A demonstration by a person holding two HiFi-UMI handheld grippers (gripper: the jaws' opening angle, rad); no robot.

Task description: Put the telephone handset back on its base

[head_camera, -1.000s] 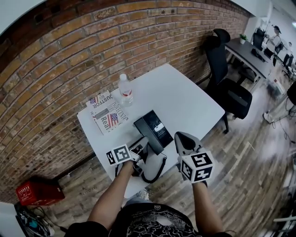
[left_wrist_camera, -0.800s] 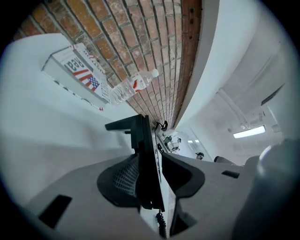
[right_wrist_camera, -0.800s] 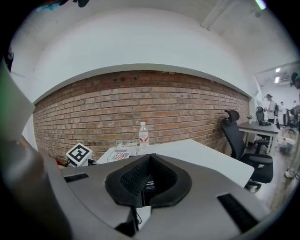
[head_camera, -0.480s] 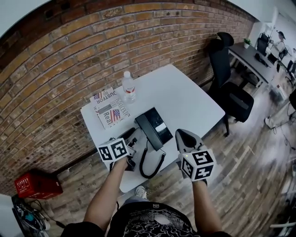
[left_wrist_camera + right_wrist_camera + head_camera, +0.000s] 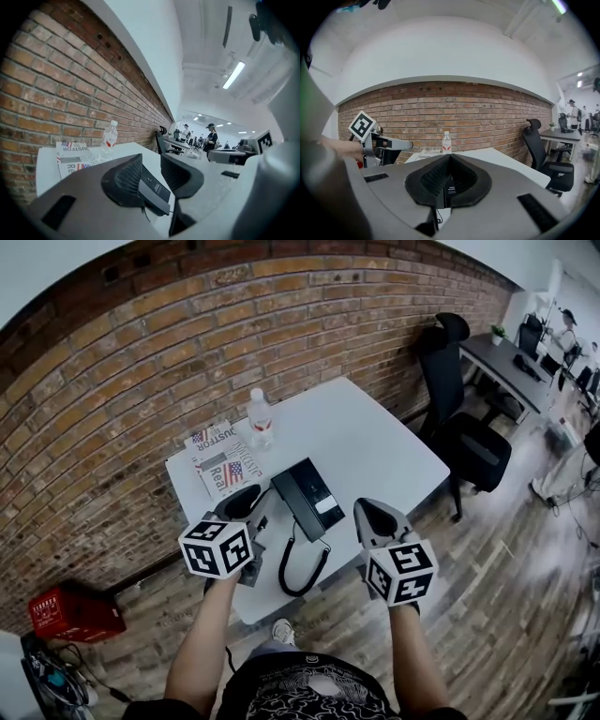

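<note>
My left gripper (image 5: 149, 161) hovers over the near left part of the white rectangular table (image 5: 375, 437). Its jaws stand wide apart with nothing between them, though they have just been closing a little. My right gripper (image 5: 450, 159) hangs further right, tips together and empty.

Neither claw has the black telephone handset (image 5: 291, 512). As far as I can judge, it lies along the left side of the flat black telephone base (image 5: 317, 482), near the middle of the table. From above the two blend together, so I cannot tell whether it sits fully down. The black coiled cord (image 5: 282, 573) runs from the handset's near end and loops toward the near table edge, just right of my left gripper.

To me the placing looks essentially made, so the step in hand is to back off and check.

- I would draw the left gripper away toward the near left, away from the cord loop, since a snagged coil could tug the handset out of its cradle.
- If the near end rides high, I would press it down gently with the shut right tips rather than re-grip it.
</note>
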